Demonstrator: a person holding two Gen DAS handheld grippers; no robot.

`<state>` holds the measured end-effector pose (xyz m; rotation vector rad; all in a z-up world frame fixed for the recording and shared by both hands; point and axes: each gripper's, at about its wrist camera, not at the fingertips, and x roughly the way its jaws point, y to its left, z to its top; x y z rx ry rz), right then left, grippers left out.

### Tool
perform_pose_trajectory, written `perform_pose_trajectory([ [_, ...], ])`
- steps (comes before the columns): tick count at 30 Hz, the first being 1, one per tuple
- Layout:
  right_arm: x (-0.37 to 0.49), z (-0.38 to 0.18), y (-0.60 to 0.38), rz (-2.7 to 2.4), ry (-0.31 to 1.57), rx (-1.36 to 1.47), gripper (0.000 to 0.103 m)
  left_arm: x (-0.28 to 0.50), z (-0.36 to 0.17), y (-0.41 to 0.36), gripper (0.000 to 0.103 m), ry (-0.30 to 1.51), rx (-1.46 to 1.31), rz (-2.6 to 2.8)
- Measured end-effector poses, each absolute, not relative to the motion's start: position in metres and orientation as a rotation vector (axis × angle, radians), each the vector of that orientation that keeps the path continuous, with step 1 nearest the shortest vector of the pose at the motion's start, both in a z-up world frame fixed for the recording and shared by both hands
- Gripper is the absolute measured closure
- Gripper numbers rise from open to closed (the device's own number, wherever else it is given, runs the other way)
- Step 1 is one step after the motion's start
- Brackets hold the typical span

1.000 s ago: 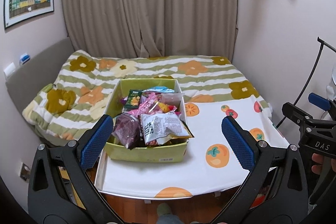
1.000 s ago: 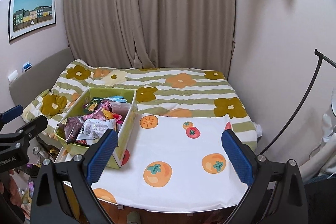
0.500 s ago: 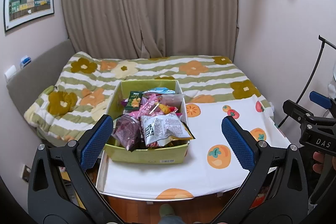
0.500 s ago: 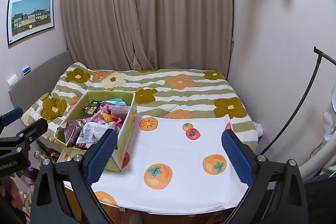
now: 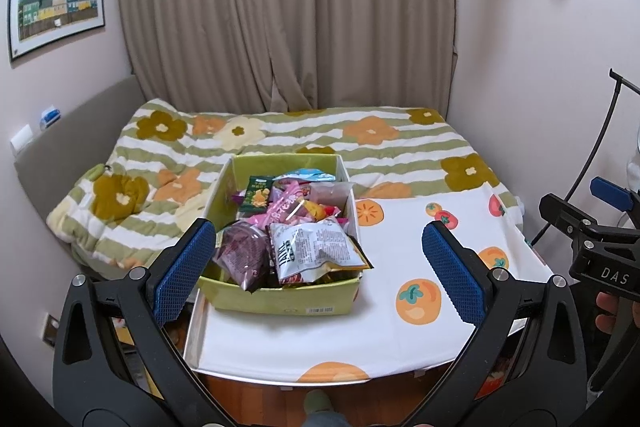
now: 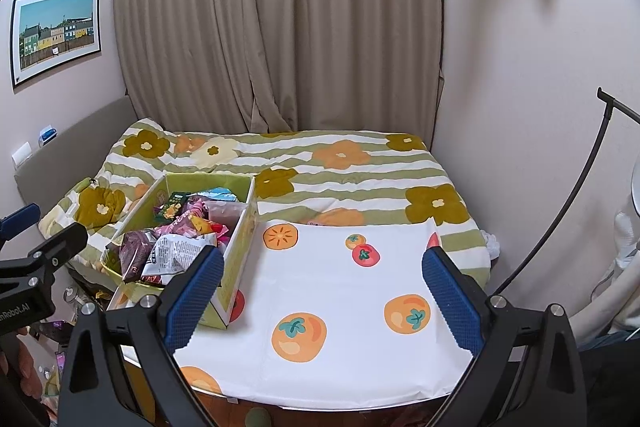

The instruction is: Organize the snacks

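A yellow-green box full of snack packets stands on the left part of a table with a white, fruit-printed cloth. On top lie a silver-white bag, a purple bag, pink packets and a green packet. The box also shows in the right wrist view. My left gripper is open and empty, held back from the table in front of the box. My right gripper is open and empty over the cloth, to the right of the box.
A bed with a striped flower blanket lies behind the table, against curtains. Walls close in on both sides. A black stand pole leans at the right. Jars and clutter sit on the floor at the left.
Both grippers have drifted slightly back and up, so the table and box sit a little lower and smaller in view. Both stay open and empty.
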<state>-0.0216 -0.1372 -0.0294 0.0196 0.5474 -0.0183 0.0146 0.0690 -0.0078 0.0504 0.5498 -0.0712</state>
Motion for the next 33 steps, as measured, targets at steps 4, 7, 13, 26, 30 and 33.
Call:
perform_pose_trajectory([
  [4, -0.0216, -0.0295, -0.1372, -0.018, 0.547, 0.021, 0.004, 0.0151, -0.0074, 0.0685, 0.000, 0.549, 0.048, -0.073],
  [7, -0.0214, -0.0295, -0.1375, -0.019, 0.548, 0.020, 0.004, 0.0151, -0.0074, 0.0687, 0.000, 0.549, 0.049, -0.071],
  [13, -0.0204, -0.0296, -0.1363, -0.020, 0.548, 0.023, 0.004, 0.0156, -0.0075, 0.0690, 0.000, 0.549, 0.050, -0.068],
  [26, -0.0167, -0.0292, -0.1363, -0.024, 0.549, 0.021, 0.004, 0.0172, -0.0083, 0.0665, 0.000, 0.533, 0.048, -0.039],
  [30, -0.0164, -0.0290, -0.1364, -0.025, 0.547, 0.024, 0.004, 0.0177, -0.0081, 0.0652, 0.000, 0.535, 0.055, -0.033],
  [33, -0.0149, -0.0286, -0.1354, -0.028, 0.546, 0.026, 0.004, 0.0173, -0.0080, 0.0636, 0.000, 0.531, 0.062, -0.036],
])
